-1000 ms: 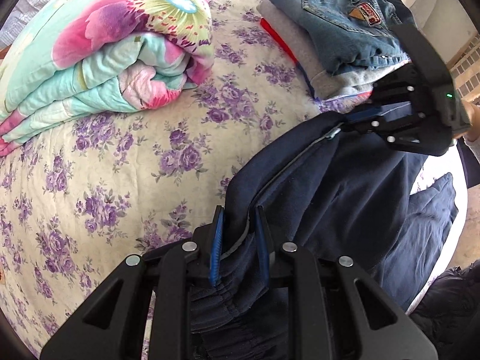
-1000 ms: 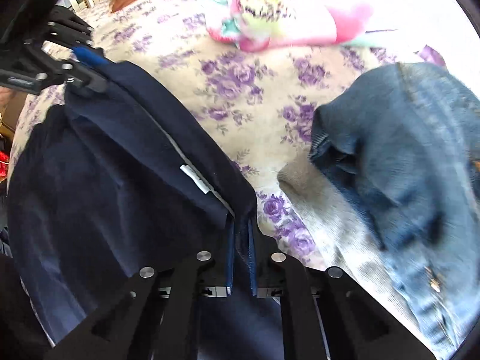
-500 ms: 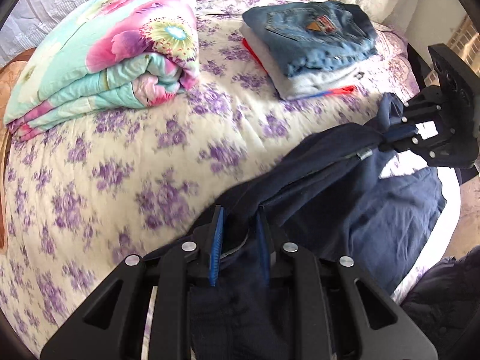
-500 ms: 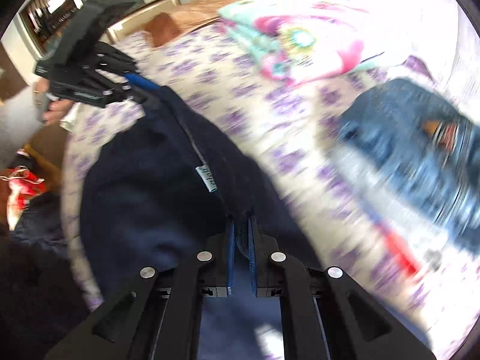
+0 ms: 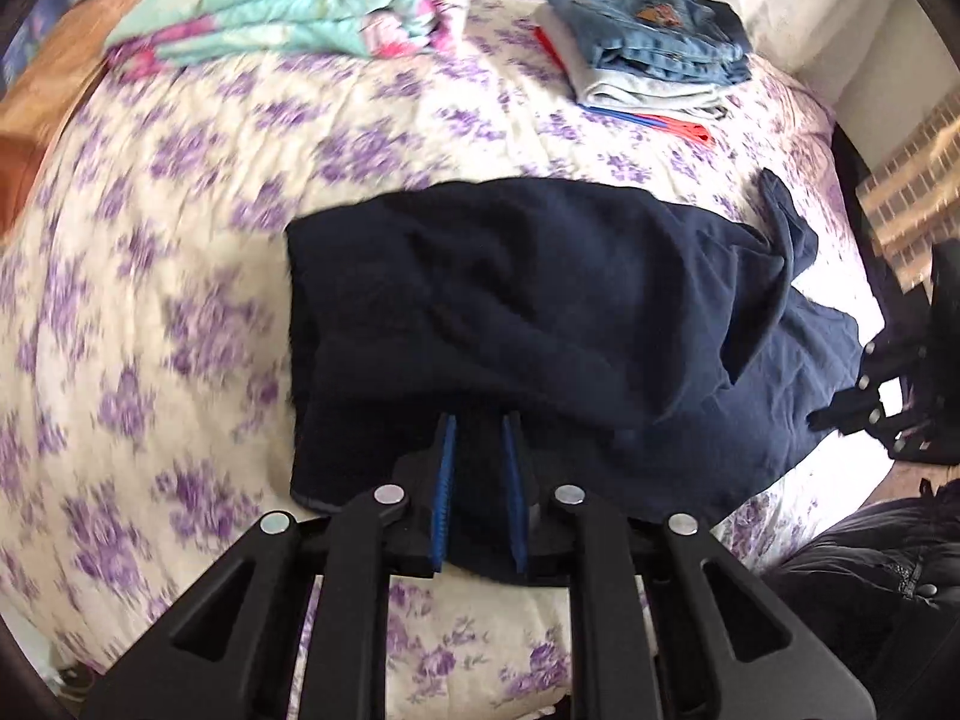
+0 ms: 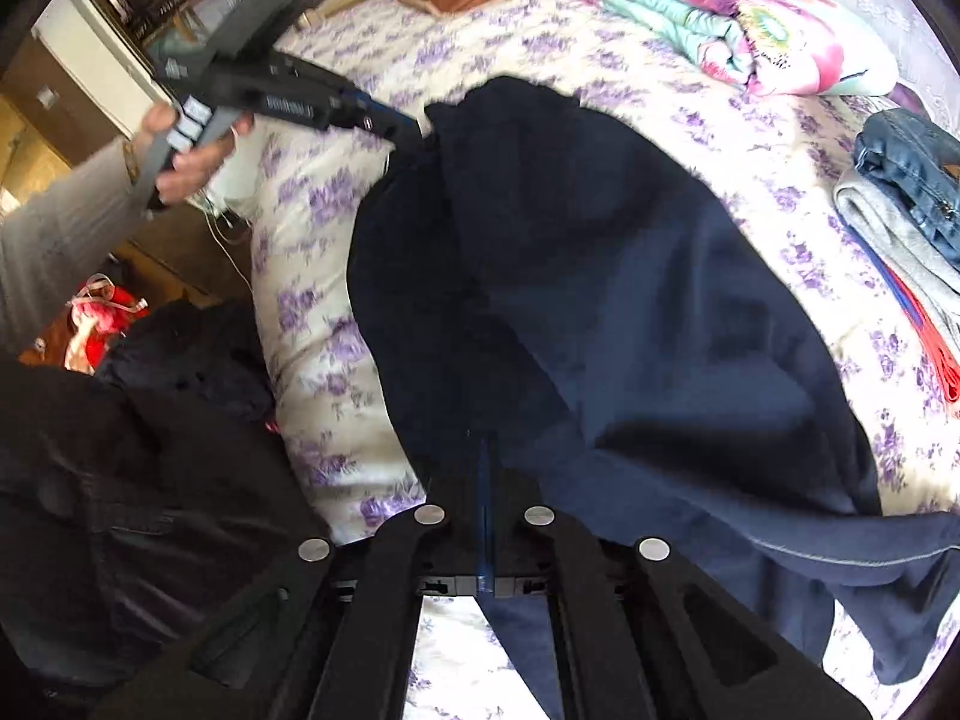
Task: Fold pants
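My left gripper (image 5: 479, 480) is closing on the pants (image 5: 540, 312); my right gripper (image 6: 485, 510) is pinching them shut. The bunched cloth risks slipping out and wrinkling the fold.

Both wrist views look steeply down along their own tongs from close above the bed (image 5: 180, 312), the left from its near edge facing the folded quilt (image 5: 288, 6), the right from the side, sharing the navy pants (image 5: 540, 312), quilt and stacked jeans (image 6: 912, 174).
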A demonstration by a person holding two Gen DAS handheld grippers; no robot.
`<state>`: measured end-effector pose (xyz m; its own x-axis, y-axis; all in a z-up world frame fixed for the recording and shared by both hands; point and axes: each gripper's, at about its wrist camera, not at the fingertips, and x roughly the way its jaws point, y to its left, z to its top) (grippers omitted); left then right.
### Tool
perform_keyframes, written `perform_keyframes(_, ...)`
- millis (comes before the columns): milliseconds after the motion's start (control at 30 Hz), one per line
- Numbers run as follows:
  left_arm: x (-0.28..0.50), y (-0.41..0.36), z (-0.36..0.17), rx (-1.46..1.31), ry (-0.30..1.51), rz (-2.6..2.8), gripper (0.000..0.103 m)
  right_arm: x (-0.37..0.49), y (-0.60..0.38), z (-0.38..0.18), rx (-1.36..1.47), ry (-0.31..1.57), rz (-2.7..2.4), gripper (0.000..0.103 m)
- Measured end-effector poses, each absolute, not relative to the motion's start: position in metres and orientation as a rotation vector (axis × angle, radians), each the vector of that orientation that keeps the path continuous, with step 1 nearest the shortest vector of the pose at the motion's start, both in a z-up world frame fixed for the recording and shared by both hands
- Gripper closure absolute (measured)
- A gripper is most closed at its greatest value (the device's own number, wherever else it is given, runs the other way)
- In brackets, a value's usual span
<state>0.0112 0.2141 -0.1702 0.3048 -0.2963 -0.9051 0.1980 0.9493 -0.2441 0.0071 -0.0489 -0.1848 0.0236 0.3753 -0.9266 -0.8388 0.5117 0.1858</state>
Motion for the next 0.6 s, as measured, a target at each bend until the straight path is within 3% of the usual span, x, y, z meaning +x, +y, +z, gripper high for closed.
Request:
perform_keyframes(67,0.008,0.218,-0.175,-0.100,1.226,-0.310,0.089,0.006,-0.048,-0.188,-0.463,1.202,0.961,0.102)
perform_keyframes(100,0.007,0.218,-0.174,-0.107,1.222,-0.315,0.089,0.010,-0.049,-0.186,-0.447,1.191,0.940,0.094)
perform_keyframes(133,0.006,0.217,-0.172,-0.101,1.211,-0.323,0.089,0.010,-0.049,-0.186,-0.451,1.171,0.914,0.081)
perform_keyframes(167,0.005,0.213,-0.169,-0.080,1.197,-0.328,0.089,0.011,-0.050,-0.184,-0.489,1.124,0.871,0.047)
perform_keyframes(200,0.005,0.206,-0.165,-0.038,1.182,-0.330,0.089,0.009,-0.054,-0.182,-0.534,1.064,0.839,0.038)
perform_keyframes(233,0.006,0.199,-0.162,0.010,1.168,-0.330,0.088,0.009,-0.055,-0.185,-0.570,1.031,0.832,0.039)
perform_keyframes(300,0.010,0.185,-0.161,0.104,1.161,-0.343,0.076,0.017,-0.055,-0.194,-0.599,1.065,0.834,0.040)
perform_keyframes(500,0.021,0.154,-0.168,0.346,1.181,-0.433,0.055,0.021,-0.044,-0.224,-0.707,1.087,0.857,0.042)
perform_keyframes(600,0.029,0.151,-0.172,0.415,1.215,-0.461,0.055,0.031,-0.032,-0.247,-0.683,1.141,0.858,0.048)
